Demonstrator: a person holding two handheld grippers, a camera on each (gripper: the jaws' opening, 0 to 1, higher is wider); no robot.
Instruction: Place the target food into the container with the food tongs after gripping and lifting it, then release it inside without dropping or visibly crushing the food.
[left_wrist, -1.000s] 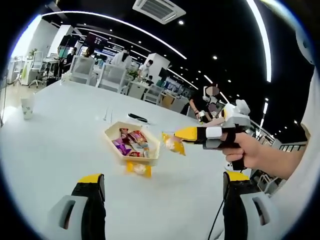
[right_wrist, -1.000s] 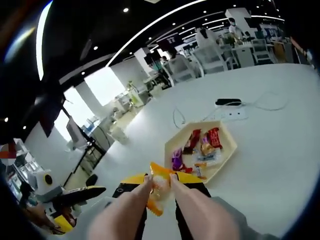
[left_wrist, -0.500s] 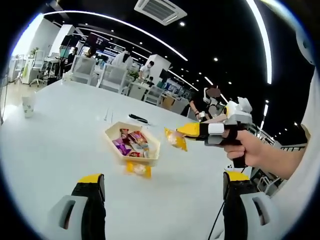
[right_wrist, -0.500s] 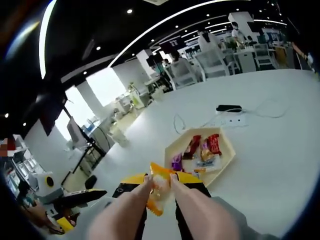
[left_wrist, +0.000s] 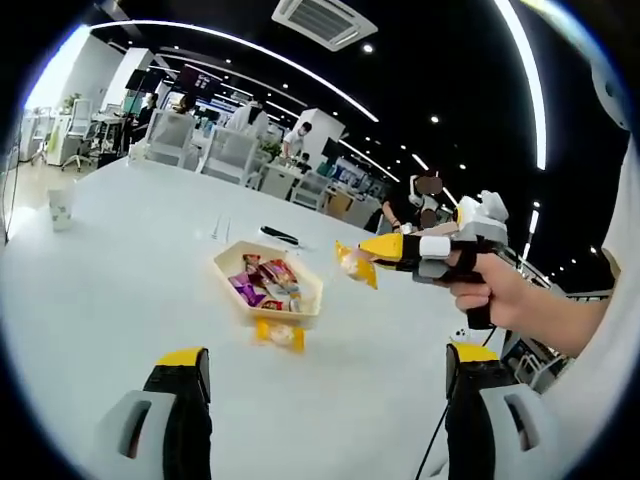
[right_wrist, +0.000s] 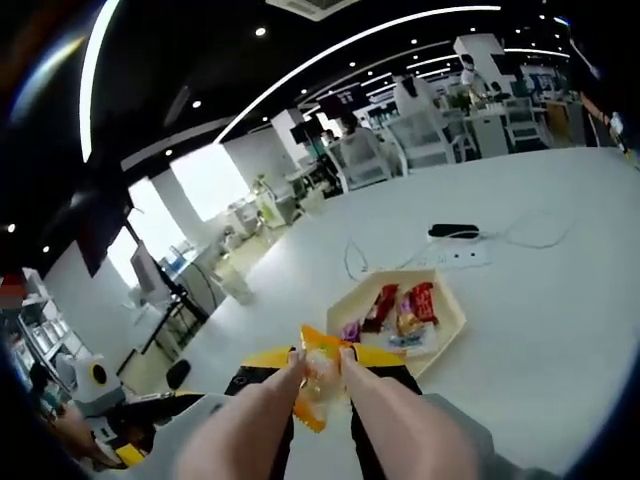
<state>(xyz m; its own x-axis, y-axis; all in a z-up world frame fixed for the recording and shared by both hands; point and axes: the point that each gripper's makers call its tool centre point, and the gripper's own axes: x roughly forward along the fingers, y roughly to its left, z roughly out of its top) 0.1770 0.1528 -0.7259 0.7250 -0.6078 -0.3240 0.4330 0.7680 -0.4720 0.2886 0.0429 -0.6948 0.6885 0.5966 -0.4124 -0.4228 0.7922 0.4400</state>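
Tongs (right_wrist: 318, 372) on right gripper (right_wrist: 320, 385) are clamped on a snack packet (right_wrist: 318, 385): crinkly orange/yellow wrapper w/ pale centre, pinched between two smooth pale tong arms. In left gripper view same packet (left_wrist: 354, 263) hangs in air off right gripper's (left_wrist: 378, 248) yellow tip, above table (left_wrist: 110, 260), just right of tray (left_wrist: 306, 309).

Left gripper (left_wrist: 325, 395): jaws wide apart, holding nothing, black w/ yellow tips.

Tray (right_wrist: 452, 330) is a shallow cream hexagon, glossy; holds several wrapped snacks (right_wrist: 400, 308), red, purple, orange foil. Second orange packet (left_wrist: 279, 335) lies on table touching tray's near edge. Table is smooth, white.

Around: paper cup (left_wrist: 60, 210) far left, black device w/ white cable (right_wrist: 455, 232) beyond tray, office chairs (left_wrist: 228, 155) at far edge. Nothing between packet & tray.
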